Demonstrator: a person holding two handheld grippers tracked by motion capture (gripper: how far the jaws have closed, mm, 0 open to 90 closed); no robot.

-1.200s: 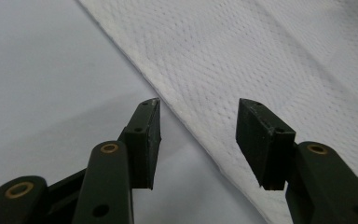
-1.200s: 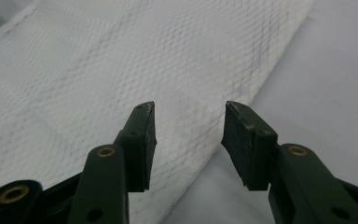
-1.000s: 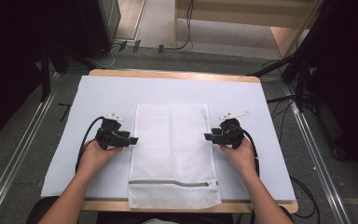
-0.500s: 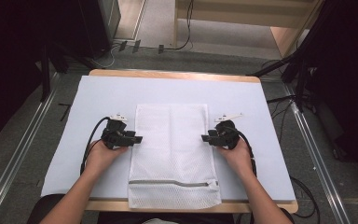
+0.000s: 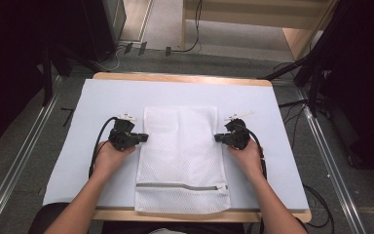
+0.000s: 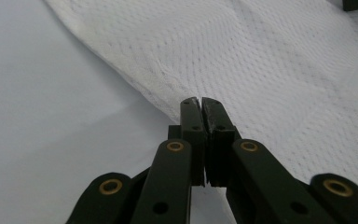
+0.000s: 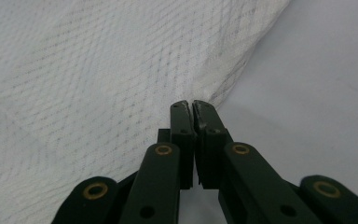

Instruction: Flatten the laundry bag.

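Observation:
A white mesh bag lies flat on the pale mat, its zipper near the front edge. My left gripper is at the bag's left edge and my right gripper at its right edge, both about halfway along. Both have just been closing. In the left gripper view, the jaws are shut on the edge of the mesh, which puckers toward the tips. In the right gripper view, the jaws pinch the mesh the same way.
The mat covers a wooden table. Cables trail from each gripper along the forearms. Metal rails run on the floor at both sides, with dark equipment and cables beyond the far edge.
Both pairs of jaws, open beside the bag's edges a second ago, have closed on the mesh. The hands have barely shifted, edging slightly inward.

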